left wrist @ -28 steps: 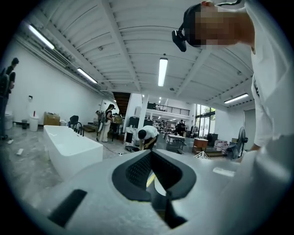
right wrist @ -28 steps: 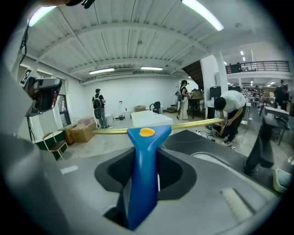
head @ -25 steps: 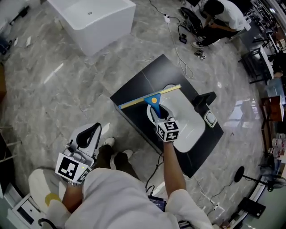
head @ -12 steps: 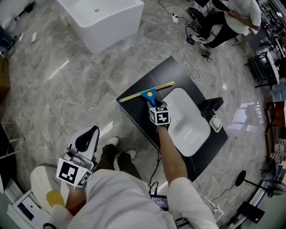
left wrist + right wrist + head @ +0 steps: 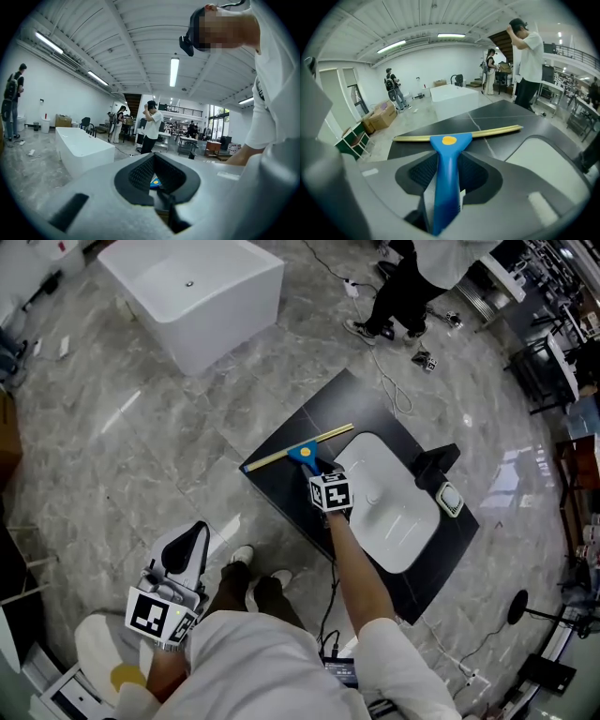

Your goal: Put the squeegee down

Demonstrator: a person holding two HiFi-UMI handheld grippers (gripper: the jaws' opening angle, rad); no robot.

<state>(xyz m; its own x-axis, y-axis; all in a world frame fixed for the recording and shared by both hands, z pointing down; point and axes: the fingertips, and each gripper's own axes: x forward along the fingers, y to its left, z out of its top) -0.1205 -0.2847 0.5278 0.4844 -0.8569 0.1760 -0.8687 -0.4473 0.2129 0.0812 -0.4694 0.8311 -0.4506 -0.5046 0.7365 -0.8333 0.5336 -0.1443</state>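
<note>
To the left, my left gripper (image 5: 157, 174) hangs over the floor (image 5: 141, 409), well apart from the work. Its jaws stand apart with nothing between them, and I judge it has no part in this step.

Moving right, the squeegee (image 5: 301, 453) is down on the dark worktop (image 5: 277, 482), near one corner and just beside the white basin (image 5: 398, 526). Its yellowish blade (image 5: 490, 132) looks to lie flat along the worktop, so I judge the lowering done. My right gripper (image 5: 449, 177) has just been opening its jaws. The blue handle (image 5: 445, 187) runs between them, but I see a gap on each side, so the pads do not press on it. What I take to be left is drawing the gripper back off the handle without dragging it along.

The handle's rear end disappears into the gripper body, so I cannot tell whether it rests on the worktop or on the gripper. In the head view the marker cube (image 5: 330, 493) covers the jaws. The blade is too small there to confirm it touches along its whole length.
</note>
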